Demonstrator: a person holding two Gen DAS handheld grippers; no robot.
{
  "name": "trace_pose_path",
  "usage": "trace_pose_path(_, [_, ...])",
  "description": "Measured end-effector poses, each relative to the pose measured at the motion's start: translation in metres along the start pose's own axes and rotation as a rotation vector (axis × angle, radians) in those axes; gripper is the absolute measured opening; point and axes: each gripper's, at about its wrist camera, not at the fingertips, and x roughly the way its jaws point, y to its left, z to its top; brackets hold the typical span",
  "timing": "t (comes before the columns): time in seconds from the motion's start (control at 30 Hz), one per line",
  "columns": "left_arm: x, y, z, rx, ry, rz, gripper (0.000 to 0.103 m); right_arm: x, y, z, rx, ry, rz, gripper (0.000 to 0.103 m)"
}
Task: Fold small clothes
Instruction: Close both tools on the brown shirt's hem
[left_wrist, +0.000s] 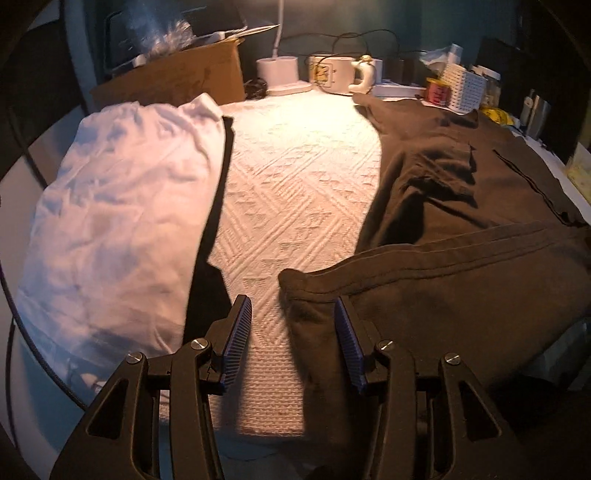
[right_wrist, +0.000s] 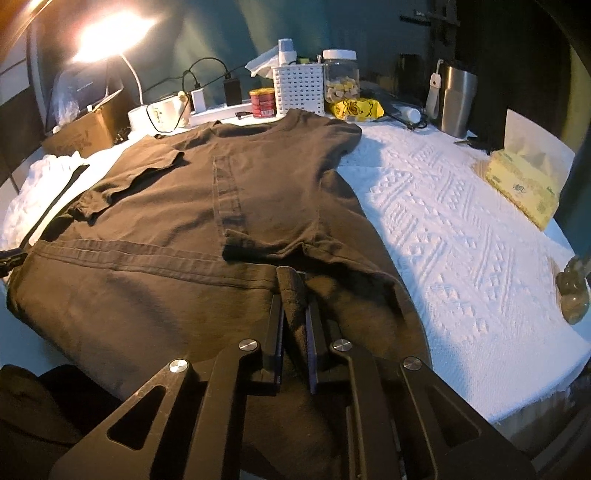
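Observation:
A dark brown T-shirt (right_wrist: 184, 192) lies flat on the white textured table cover (right_wrist: 443, 221), neck away from me, its left sleeve folded inward. My right gripper (right_wrist: 293, 295) is shut on a raised fold of the shirt's bottom hem near the right corner. In the left wrist view the same shirt (left_wrist: 461, 184) fills the right side. My left gripper (left_wrist: 291, 301) stands open at the shirt's bottom left corner. Its right finger lies over the fabric and its left finger over the bare cover (left_wrist: 295, 184). A folded white garment (left_wrist: 122, 206) rests to the left.
Along the back edge stand a cardboard box (left_wrist: 177, 77), a lamp base (left_wrist: 277, 70), a mug (left_wrist: 332, 74), a red can (right_wrist: 263, 102), a white basket (right_wrist: 299, 88), a jar (right_wrist: 340, 77) and a steel tumbler (right_wrist: 458, 99). A tissue box (right_wrist: 524, 184) sits at the right.

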Motion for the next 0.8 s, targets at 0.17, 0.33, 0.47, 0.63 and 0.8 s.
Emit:
trace_pose_path(0.17, [-0.001, -0.007, -0.001, 0.020, -0.016, -0.024, 0.029, -0.011, -0.002, 0.000, 0.019, -0.025, 0.003, 0.011])
trace_pose_path(0.33, [-0.004, -0.010, 0.000, 0.018, -0.019, -0.109, 0.020, -0.021, -0.004, -0.002, 0.032, -0.046, -0.006, 0.011])
trace_pose_path(0.47, [-0.003, -0.019, -0.003, 0.030, -0.034, -0.109, 0.007, -0.026, -0.008, -0.004, 0.047, -0.058, -0.019, 0.011])
trace_pose_path(0.63, [-0.015, -0.021, 0.001, 0.018, -0.087, -0.129, 0.002, -0.032, -0.014, -0.008, 0.068, -0.068, -0.028, 0.011])
trace_pose_path(0.8, [-0.030, -0.022, 0.010, 0.026, -0.160, -0.131, 0.002, -0.039, -0.017, -0.010, 0.082, -0.086, -0.032, 0.011])
